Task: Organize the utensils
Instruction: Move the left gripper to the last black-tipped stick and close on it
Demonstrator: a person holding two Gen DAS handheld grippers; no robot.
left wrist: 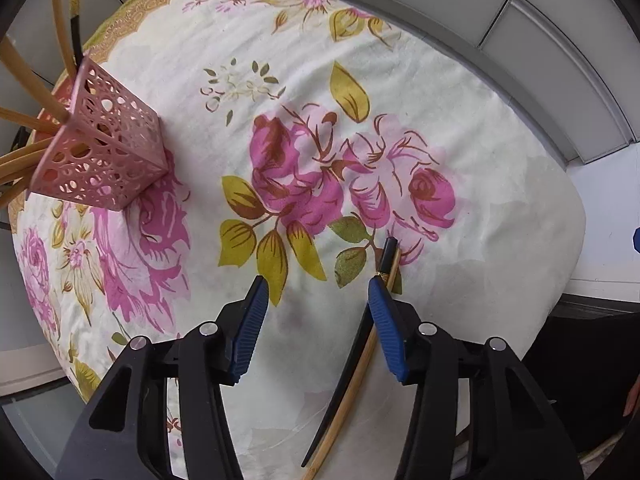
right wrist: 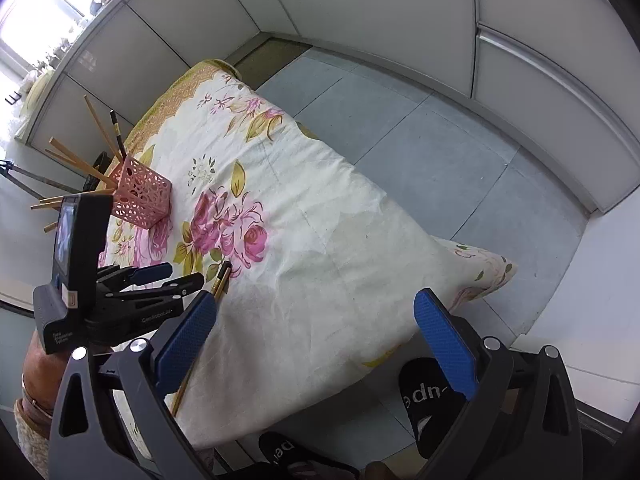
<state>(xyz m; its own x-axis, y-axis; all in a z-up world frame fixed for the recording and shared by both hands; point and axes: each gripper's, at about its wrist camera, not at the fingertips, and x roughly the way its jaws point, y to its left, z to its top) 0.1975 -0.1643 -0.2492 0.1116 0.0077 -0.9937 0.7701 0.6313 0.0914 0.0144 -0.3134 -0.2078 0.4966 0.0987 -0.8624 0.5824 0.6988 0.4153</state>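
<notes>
A black chopstick (left wrist: 385, 258) and a bamboo chopstick (left wrist: 360, 376) lie side by side on the floral cloth (left wrist: 440, 100). My left gripper (left wrist: 318, 284) points down over them, open. Its right blue pad (left wrist: 386, 328) crosses just above the pair, whose lower length runs between the fingers, and nothing is pinched. A pink perforated holder (left wrist: 104, 152) with several chopsticks in it stands at the left. In the right wrist view my right gripper (right wrist: 316, 296) hangs open and empty over the cloth's near edge. The left gripper (right wrist: 186, 274) is at its left, by the chopstick pair (right wrist: 222, 276) and below the holder (right wrist: 144, 196).
The cloth (right wrist: 320, 220) covers a small table and drapes over its edges. Grey floor tiles (right wrist: 420, 140) and white cabinet fronts (right wrist: 540, 60) surround it. A person's black slippers (right wrist: 432, 396) are by the near table edge, and a wrist with bracelets (right wrist: 34, 384) is at lower left.
</notes>
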